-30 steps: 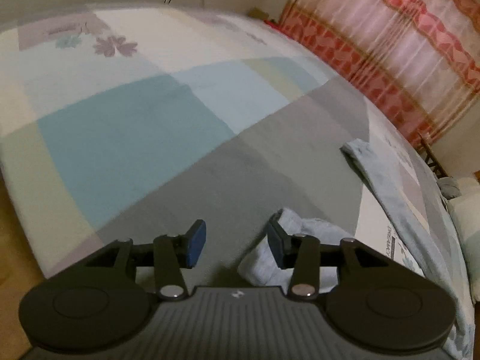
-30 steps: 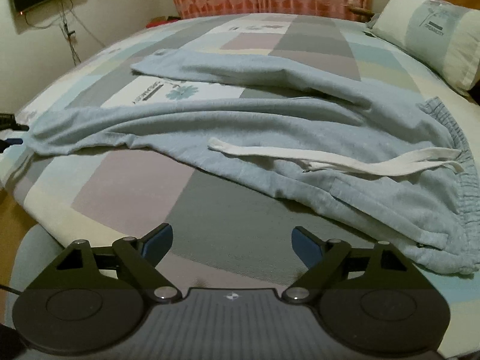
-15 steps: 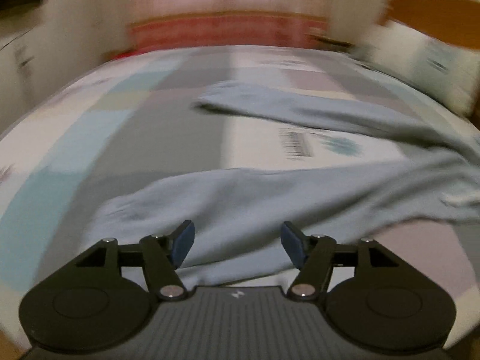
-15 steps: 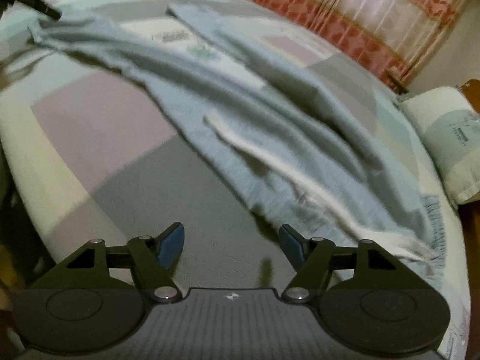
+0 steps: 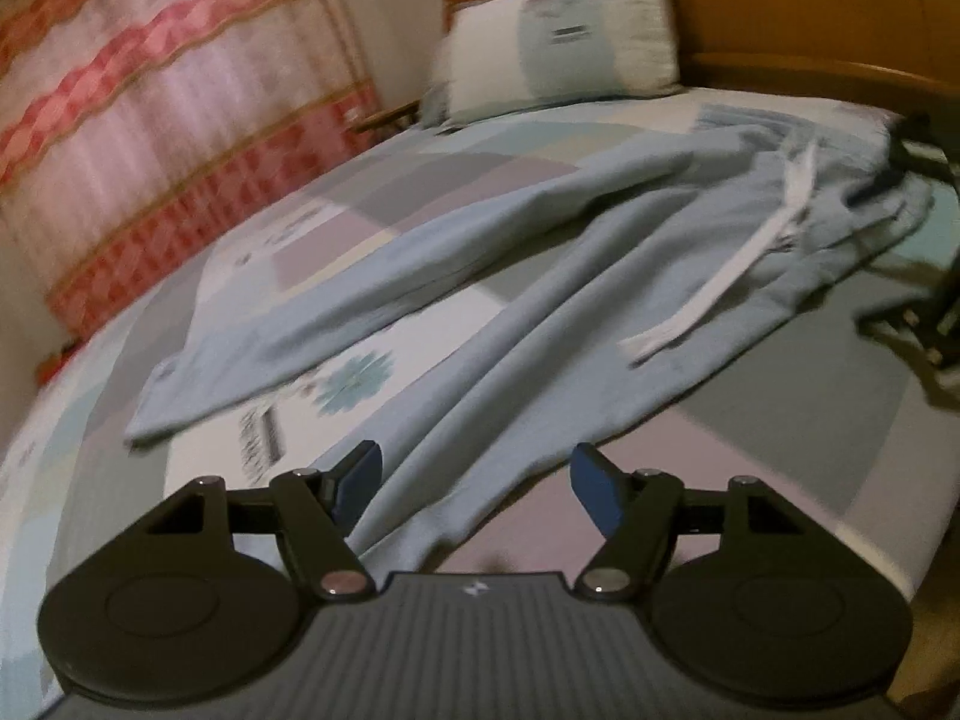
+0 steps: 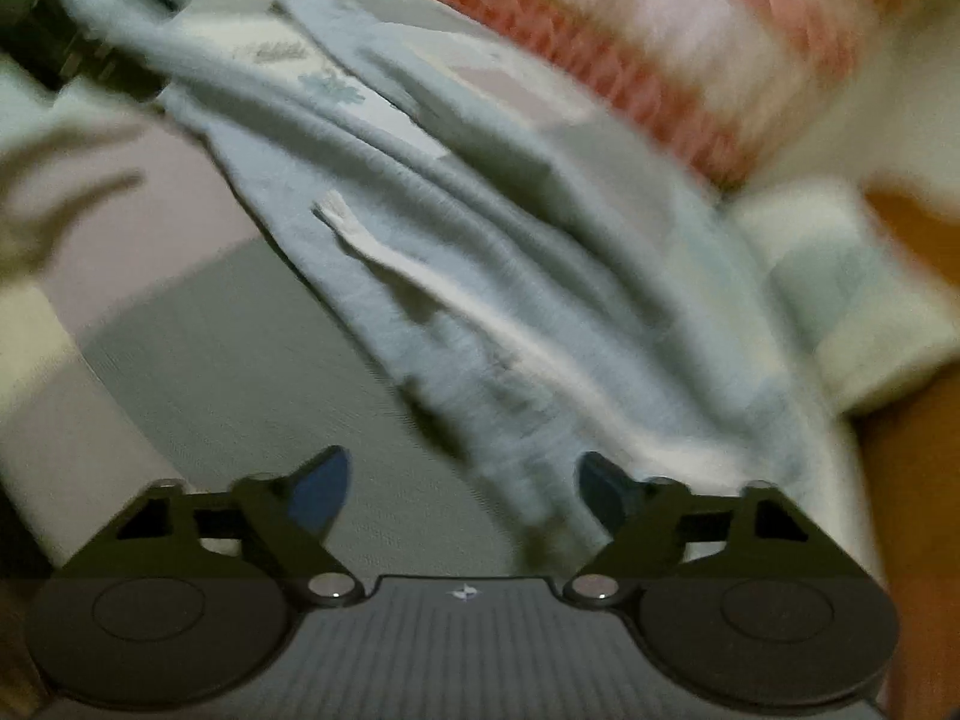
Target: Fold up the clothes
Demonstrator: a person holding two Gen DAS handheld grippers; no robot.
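Pale blue trousers [image 5: 540, 276] (white drawstring [image 5: 738, 258]) lie on a pastel patchwork bedsheet [image 5: 780, 420].

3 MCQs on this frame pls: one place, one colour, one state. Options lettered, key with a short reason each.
1. Where do the pants lie?
A. on the bed
B. on the floor
C. over a chair

2. What colour is the drawstring?
A. red
B. white
C. black

3. What does the left gripper hold?
A. the pillow
B. the drawstring
C. nothing

Key:
1 A: the pants are spread across the patchwork bed cover.
2 B: a white band runs along the light blue fabric.
3 C: its jaws are opening, and a pant leg lies under the gap with neither pad pressing on it; the pillow sits far off by the headboard.
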